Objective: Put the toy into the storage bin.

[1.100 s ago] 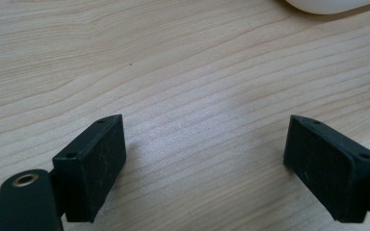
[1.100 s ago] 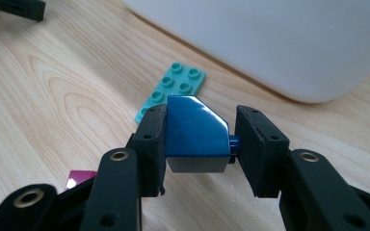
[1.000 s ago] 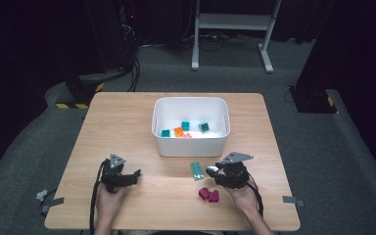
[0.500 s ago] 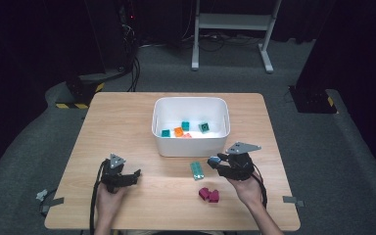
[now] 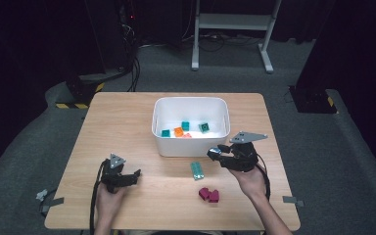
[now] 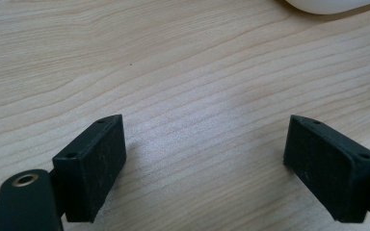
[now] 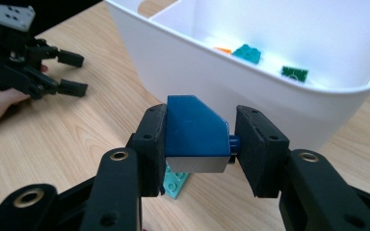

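R gripper (image 7: pixel 196 139) clamps blue block (image 7: pixel 192 134) beside white bin (image 7: pixel 270 96); L gripper (image 6: pixel 207 159) jaws wide, empty, on table (image 6: pixel 173 57).

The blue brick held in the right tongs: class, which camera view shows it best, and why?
The right gripper view: the blue brick sits large and sharp between the right tongs, its sloped face plain. In the high view the tongs hide it.

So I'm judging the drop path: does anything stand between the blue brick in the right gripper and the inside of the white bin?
Just the bin's near wall. The right gripper holds the blue brick in front of the white bin, below its rim, so the brick likely has to clear that rim first.
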{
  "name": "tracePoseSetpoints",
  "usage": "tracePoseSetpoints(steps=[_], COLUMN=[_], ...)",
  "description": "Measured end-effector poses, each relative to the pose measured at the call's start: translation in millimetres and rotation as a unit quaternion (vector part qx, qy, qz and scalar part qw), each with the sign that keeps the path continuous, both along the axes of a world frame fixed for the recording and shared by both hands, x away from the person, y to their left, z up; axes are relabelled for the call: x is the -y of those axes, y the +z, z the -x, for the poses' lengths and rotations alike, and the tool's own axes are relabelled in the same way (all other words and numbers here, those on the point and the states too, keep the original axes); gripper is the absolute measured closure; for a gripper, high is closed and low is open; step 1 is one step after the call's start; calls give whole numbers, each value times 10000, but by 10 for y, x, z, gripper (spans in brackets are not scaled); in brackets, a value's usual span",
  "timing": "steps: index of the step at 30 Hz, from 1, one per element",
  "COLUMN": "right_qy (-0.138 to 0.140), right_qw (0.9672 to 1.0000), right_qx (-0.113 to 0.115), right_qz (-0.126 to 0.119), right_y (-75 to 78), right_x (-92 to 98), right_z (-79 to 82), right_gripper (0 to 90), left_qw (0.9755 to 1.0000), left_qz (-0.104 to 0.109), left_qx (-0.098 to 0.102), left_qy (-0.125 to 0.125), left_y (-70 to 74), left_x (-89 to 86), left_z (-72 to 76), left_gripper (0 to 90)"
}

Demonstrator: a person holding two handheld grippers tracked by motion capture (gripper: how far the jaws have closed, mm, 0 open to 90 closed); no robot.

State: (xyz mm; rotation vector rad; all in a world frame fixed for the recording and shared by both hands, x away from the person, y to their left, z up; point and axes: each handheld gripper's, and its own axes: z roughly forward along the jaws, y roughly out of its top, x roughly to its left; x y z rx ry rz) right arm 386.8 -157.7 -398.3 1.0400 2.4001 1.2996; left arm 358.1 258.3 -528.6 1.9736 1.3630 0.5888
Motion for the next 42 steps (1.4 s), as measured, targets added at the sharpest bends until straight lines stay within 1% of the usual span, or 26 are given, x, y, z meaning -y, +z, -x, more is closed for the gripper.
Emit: tracePoseSetpoints(steps=[7, 13, 17, 21, 25, 34, 42], right_qy=[48, 81, 94, 58, 41, -36, -105], right_qw=[9999, 9997, 9996, 9997, 9996, 9996, 9995], right_qx=[0, 22, 41, -26, 9, 11, 16], right_qz=[-163, -220, -246, -256, -281, -282, -295], right_y=[156, 290, 338, 372, 413, 498, 544], right_x=[17, 1, -9, -18, -19, -42, -60], right_z=[-50, -98, -129, -178, -215, -323, -415], right_gripper=[567, 567, 567, 567, 567, 567, 567], left_qw=[10000, 10000, 10000, 10000, 10000, 10000, 10000], left_qz=[1, -2, 0, 2, 2, -1, -1], left_qx=[0, 3, 0, -3, -3, 2, -1], left_qy=[0, 0, 0, -2, -3, 0, -4], left_y=[0, 0, 0, 0, 0, 0, 1], left_x=[0, 0, 0, 0, -1, 0, -1], left_z=[0, -1, 0, 0, 0, 0, 0], left_gripper=[149, 149, 149, 150, 149, 149, 149])
